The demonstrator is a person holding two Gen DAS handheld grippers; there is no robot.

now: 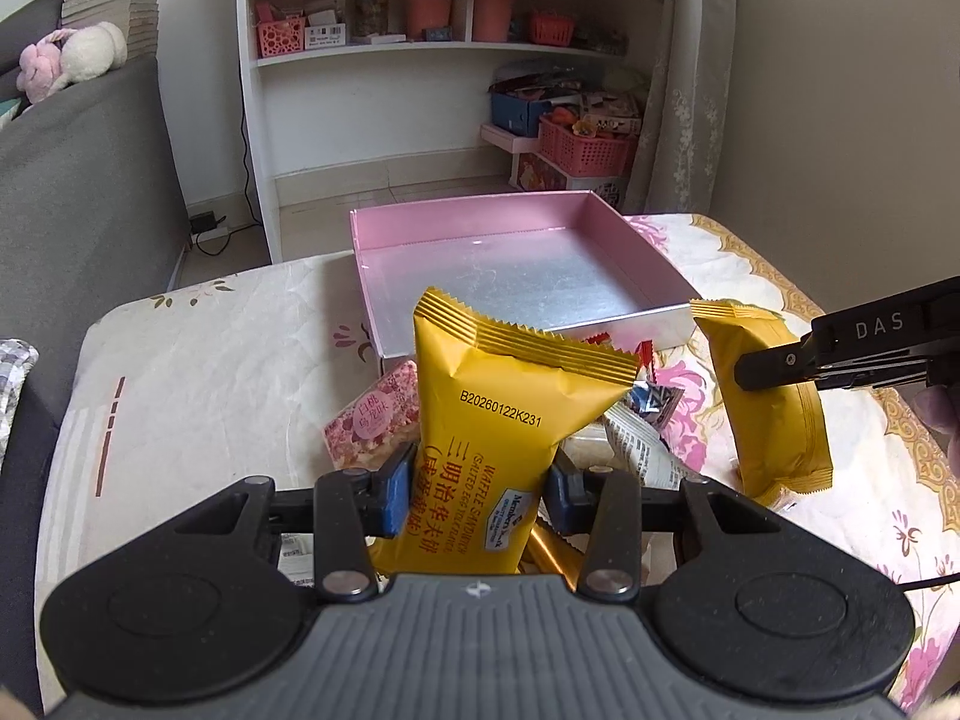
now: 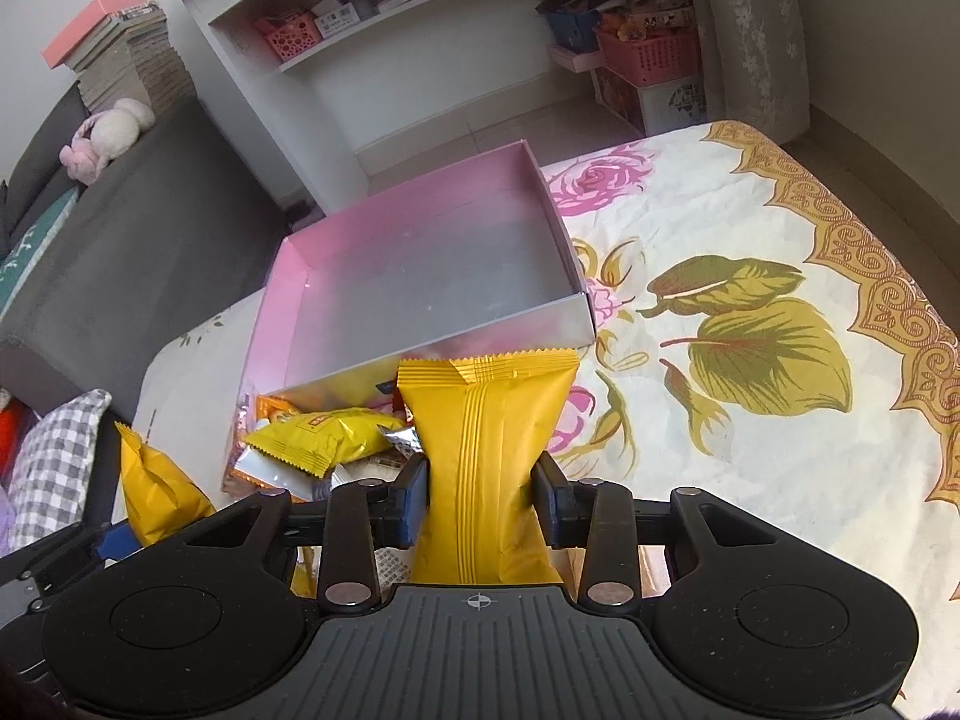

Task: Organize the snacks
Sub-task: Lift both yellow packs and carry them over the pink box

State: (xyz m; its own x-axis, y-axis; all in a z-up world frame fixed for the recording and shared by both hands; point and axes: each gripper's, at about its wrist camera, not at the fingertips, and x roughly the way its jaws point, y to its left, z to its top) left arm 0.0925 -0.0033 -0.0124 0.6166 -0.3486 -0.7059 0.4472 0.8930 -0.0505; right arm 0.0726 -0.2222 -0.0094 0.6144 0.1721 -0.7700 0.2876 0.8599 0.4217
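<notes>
Now two yellow wafer packets are up off the desk. The left gripper (image 1: 480, 483) pinches one yellow packet (image 1: 510, 420) at its waist; the right gripper (image 2: 480, 495) squeezes the second yellow packet (image 2: 486, 438) likewise. At twelve o'clock sits the pink box (image 1: 636, 252), open. Loose snacks (image 2: 324, 438) lie heaped against its near wall on the floral cloth (image 2: 750, 240).

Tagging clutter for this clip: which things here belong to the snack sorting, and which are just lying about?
Belong to the job:
- yellow waffle pack, clamped in the left gripper
- second yellow pack, clamped in the right gripper
- empty pink box
- loose snack pile

Lying about:
- white shelf
- plush toy
- pink basket
</notes>
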